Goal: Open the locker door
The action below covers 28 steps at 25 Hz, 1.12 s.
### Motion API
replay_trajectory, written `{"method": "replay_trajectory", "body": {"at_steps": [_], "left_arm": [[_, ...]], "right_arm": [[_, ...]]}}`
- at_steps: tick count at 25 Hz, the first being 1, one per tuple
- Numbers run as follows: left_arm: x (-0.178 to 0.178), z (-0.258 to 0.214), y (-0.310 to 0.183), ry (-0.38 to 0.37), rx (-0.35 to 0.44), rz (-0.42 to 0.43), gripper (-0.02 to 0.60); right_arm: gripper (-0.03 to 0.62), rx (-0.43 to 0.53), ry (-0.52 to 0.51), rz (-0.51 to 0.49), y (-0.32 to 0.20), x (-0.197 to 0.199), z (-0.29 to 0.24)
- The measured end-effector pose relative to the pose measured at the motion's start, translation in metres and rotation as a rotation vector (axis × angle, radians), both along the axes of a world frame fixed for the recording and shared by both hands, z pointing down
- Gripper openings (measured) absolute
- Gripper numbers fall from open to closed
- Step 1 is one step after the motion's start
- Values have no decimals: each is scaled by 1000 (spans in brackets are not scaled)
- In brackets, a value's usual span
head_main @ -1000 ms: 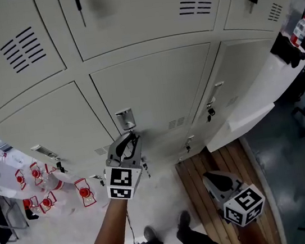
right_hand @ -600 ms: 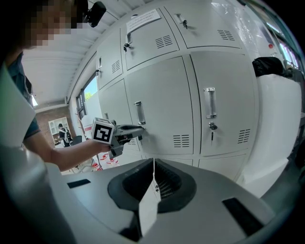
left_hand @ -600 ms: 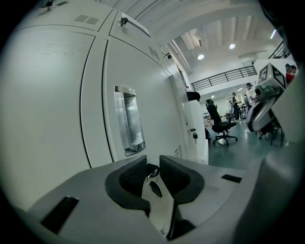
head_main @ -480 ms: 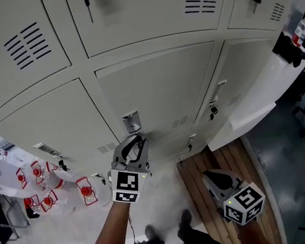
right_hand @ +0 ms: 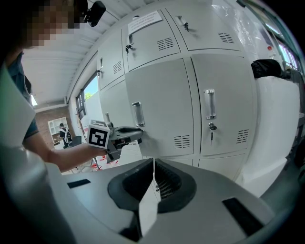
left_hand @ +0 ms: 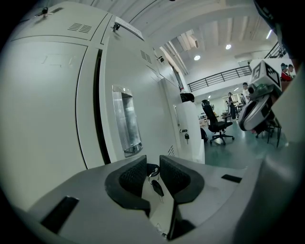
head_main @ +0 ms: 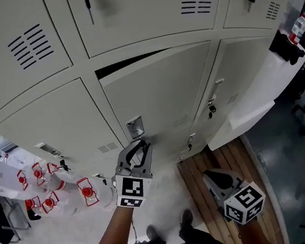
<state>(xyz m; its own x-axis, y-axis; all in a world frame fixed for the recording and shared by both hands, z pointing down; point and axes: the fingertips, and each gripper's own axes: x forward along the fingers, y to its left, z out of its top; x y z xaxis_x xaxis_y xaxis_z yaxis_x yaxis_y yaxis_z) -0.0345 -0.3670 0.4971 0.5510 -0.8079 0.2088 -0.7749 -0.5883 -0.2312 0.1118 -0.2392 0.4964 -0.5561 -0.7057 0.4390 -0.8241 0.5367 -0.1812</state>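
The middle grey locker door (head_main: 160,94) stands slightly ajar, with a dark gap (head_main: 126,63) along its top edge. Its recessed metal handle (head_main: 135,127) sits just above my left gripper (head_main: 139,144). In the left gripper view the jaws (left_hand: 152,167) are shut on the key in the lock below the handle (left_hand: 126,121), and a second key (left_hand: 157,187) dangles from the ring between the pads. The right gripper view shows the left gripper (right_hand: 138,129) at the door's (right_hand: 167,105) left edge. My right gripper (head_main: 209,175) (right_hand: 153,164) hangs low and apart, shut with nothing in it.
Closed lockers surround the door, and the one to the right (head_main: 230,73) has a key hanging in it. A wooden pallet (head_main: 215,160) lies on the floor by a white counter (head_main: 262,96). Red-and-white items (head_main: 43,186) lie on the floor at the left. An office chair (left_hand: 214,125) stands farther off.
My left gripper has drawn back from the lockers with the key, and the middle door has swung out, showing a dark gap at its top. The right gripper has stayed still.
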Motion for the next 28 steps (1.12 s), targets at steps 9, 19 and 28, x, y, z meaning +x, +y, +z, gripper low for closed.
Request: {"method": "replay_trajectory", "body": {"at_steps": [9, 19, 28], "left_arm": [[9, 0, 16, -1, -2, 30, 98], [18, 0, 31, -7, -4, 66, 98], [25, -1, 42, -16, -7, 89, 98]], "right_arm": [[37, 7, -1, 12, 5, 1, -3], [37, 8, 1, 30, 12, 3, -4], [37, 23, 1, 53, 18, 7, -12]]}}
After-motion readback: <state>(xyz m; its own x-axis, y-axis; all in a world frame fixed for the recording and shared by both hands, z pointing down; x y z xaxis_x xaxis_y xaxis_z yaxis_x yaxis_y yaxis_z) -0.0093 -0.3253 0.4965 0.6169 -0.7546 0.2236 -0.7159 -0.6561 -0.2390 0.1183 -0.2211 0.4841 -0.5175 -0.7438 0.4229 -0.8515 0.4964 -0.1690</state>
